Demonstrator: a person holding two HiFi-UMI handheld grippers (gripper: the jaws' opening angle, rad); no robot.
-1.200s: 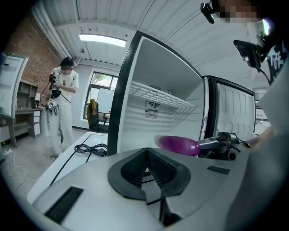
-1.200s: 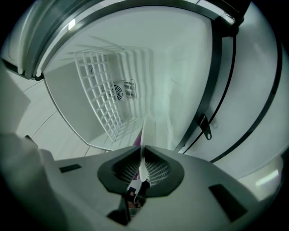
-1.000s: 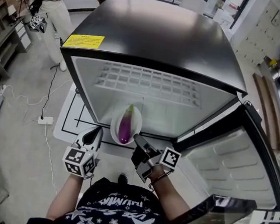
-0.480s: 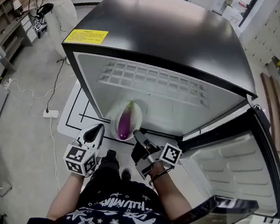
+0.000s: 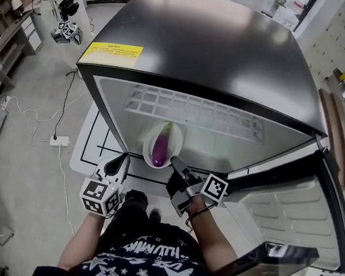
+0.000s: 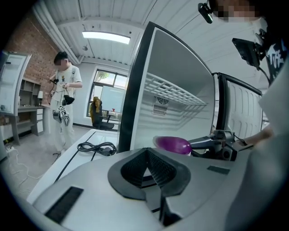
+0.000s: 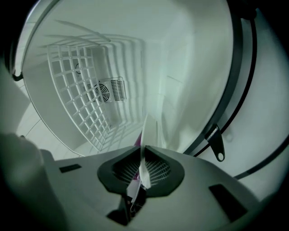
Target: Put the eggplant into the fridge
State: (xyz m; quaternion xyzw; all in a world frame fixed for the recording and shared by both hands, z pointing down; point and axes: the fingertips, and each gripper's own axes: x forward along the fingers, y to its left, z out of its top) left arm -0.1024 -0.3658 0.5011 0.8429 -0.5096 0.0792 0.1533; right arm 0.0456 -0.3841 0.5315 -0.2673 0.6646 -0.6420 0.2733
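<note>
The purple eggplant (image 5: pixel 161 146) lies on a white plate (image 5: pixel 147 144) at the mouth of the open fridge (image 5: pixel 202 44), below its white wire shelf (image 5: pixel 188 111); the right gripper (image 5: pixel 173 161) is clenched on the plate's near rim, which stands edge-on between its jaws in the right gripper view; the left gripper (image 5: pixel 118 163) hangs just left of the plate, jaws pressed together with nothing between them; the fridge door (image 5: pixel 295 205) stands open to the right.

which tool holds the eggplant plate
The right tool: its jaws pinch the rim of the white round plate carrying the purple eggplant; the left tool is shut, empty.
</note>
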